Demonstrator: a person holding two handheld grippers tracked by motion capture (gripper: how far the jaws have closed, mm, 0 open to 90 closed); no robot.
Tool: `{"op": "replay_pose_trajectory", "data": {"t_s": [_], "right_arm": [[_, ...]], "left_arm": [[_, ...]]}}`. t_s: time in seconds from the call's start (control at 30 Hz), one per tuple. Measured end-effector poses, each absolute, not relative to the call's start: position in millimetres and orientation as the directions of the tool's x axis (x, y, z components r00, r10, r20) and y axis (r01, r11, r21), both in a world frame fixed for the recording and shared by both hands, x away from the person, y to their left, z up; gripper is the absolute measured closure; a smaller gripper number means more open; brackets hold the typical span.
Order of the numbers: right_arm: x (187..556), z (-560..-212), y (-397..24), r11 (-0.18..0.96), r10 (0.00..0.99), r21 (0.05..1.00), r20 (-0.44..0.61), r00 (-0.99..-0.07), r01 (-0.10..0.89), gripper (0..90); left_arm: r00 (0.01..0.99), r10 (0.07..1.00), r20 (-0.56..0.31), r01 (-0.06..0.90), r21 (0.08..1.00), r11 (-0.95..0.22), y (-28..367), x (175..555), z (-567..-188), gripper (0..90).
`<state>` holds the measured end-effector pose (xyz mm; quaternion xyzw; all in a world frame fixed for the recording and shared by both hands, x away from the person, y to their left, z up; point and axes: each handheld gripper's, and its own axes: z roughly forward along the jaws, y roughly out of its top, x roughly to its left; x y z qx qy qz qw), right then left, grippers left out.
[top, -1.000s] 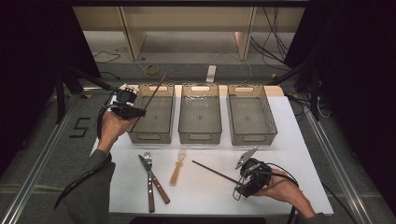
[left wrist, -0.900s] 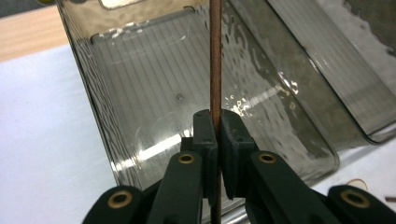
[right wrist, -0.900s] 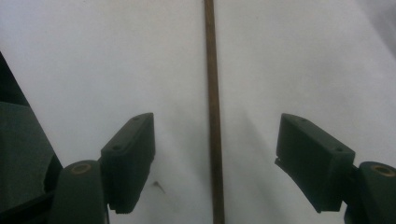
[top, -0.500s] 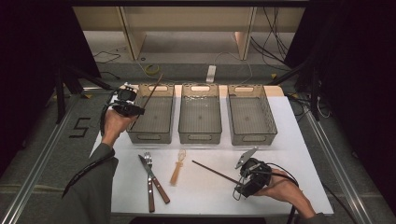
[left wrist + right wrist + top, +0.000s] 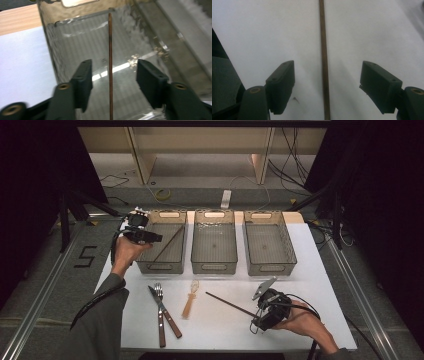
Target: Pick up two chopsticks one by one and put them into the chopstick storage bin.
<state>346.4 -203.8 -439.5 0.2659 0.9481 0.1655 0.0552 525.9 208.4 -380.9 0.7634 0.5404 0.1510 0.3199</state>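
Left gripper view: the left gripper's (image 5: 111, 75) fingers (image 5: 83, 80) have just opened off the chopstick (image 5: 110, 62), now lying in the left bin (image 5: 165, 262), while the right gripper's (image 5: 327, 85) fingers stand wide around the second stick (image 5: 323, 62) on the surface (image 5: 300, 285).

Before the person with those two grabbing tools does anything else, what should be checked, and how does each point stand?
1. Left hand-held gripper let go of its chopstick: ok, jaws have just been opening, pads clear of the stick.
2. That stick inside the left bin: ok, it leans in the bin.
3. Right hand-held gripper open: ok.
4. Second chopstick between its jaws: ok, centred, not touched.
5. Fork, knife, wooden spoon clear of that stick: ok.
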Motion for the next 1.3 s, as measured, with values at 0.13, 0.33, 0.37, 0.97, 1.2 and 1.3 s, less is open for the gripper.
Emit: {"op": "replay_pose_trajectory", "data": {"t_s": [0.13, 0.33, 0.37, 0.97, 1.2, 1.3], "right_arm": [[347.0, -439.1, -204.1, 0.802, 0.524, 0.345, -0.016, -0.852, 0.487, 28.7], [350.1, -436.7, -204.8, 0.798, 0.53, 0.35, -0.018, -0.848, 0.491, 29.7], [350.6, -436.2, -204.8, 0.794, 0.533, 0.353, -0.016, -0.846, 0.494, 29.8], [361.2, -435.8, -200.1, 0.81, 0.527, 0.3, 0.005, -0.85, 0.504, 33.9], [364.1, -435.0, -195.2, 0.823, 0.516, 0.273, 0.008, -0.857, 0.498, 35.6], [365.8, -433.7, -193.2, 0.826, 0.51, 0.27, 0.016, -0.86, 0.495, 36.7]], "left_arm": [[0.409, 0.901, -0.144, 0.704, 0.678, -0.212, 200.7, 514.6, -368.6, 32.8], [0.474, 0.869, -0.141, 0.669, 0.699, -0.251, 185.9, 491.6, -359.9, 23.4], [0.482, 0.865, -0.141, 0.665, 0.702, -0.256, 184.1, 487.8, -359.6, 22.0], [0.564, 0.789, -0.242, 0.606, 0.771, -0.196, 176.7, 420.1, -381.3, 16.4], [0.581, 0.769, -0.267, 0.589, 0.79, -0.171, 173.8, 401.1, -393.1, 16.4], [0.59, 0.774, -0.229, 0.56, 0.807, -0.188, 170.1, 393.3, -395.3, 16.5]]}}
